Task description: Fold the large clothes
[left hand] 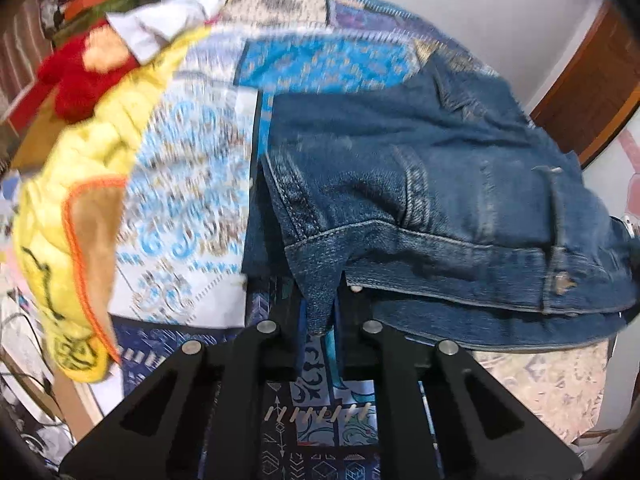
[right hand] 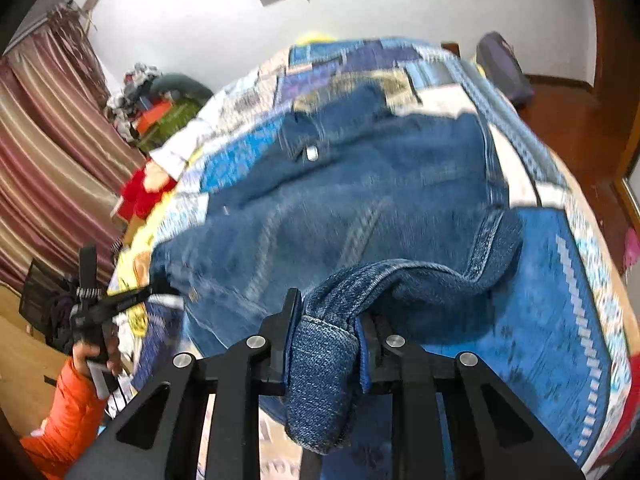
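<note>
A blue denim jacket [left hand: 420,184] lies spread on a bed with a patchwork bedspread [left hand: 192,200]. My left gripper [left hand: 320,312] is shut on a corner of the jacket's hem near the bed's front edge. In the right wrist view the jacket [right hand: 340,208] covers the middle of the bed, and my right gripper [right hand: 328,340] is shut on a bunched fold of its denim, lifted a little off the bedspread [right hand: 560,320]. The left gripper [right hand: 120,300] also shows at the far left of that view, held by a hand in an orange sleeve.
A yellow quilted garment [left hand: 80,208] and a red plush item [left hand: 80,80] lie on the bed's left side. Striped curtains [right hand: 48,152] hang at the left, a clutter pile [right hand: 160,104] sits behind, and a wooden floor [right hand: 568,128] lies at the right.
</note>
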A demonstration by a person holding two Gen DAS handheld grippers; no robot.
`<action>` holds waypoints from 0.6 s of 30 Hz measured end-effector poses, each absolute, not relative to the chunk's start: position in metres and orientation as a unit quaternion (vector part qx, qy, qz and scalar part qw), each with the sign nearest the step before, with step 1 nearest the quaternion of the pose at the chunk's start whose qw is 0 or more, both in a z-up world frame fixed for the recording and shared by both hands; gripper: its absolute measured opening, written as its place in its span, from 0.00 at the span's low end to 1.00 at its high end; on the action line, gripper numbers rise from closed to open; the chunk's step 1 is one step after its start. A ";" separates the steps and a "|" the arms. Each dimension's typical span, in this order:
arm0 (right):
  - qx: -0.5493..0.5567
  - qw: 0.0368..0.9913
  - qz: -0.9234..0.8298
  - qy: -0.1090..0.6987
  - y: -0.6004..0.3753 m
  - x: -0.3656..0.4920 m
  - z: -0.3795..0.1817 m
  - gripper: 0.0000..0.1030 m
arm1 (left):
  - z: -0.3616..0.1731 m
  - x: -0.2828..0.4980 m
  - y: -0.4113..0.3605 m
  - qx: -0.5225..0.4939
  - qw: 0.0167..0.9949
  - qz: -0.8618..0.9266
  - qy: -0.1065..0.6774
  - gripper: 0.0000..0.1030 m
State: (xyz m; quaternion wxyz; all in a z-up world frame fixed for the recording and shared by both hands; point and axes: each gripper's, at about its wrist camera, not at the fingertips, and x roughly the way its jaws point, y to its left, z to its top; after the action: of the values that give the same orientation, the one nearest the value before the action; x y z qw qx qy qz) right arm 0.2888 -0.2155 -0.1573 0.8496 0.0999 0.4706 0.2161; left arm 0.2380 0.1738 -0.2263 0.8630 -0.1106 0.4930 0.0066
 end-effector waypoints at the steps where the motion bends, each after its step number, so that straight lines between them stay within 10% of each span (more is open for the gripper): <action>1: 0.106 0.853 0.216 0.463 -0.217 0.294 -0.151 0.19 | -0.219 0.238 0.173 -0.110 0.868 0.005 0.484 0.10; 18: 0.155 0.879 0.155 0.423 -0.221 0.465 -0.117 0.19 | -0.135 0.347 0.190 -0.165 0.913 0.009 0.373 0.09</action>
State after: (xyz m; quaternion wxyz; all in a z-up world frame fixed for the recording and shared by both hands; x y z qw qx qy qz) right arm 0.4648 -0.2209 -0.1172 0.8792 0.1546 0.4232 0.1550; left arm 0.3470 0.1897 -0.1346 0.9129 -0.1646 0.3735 0.0092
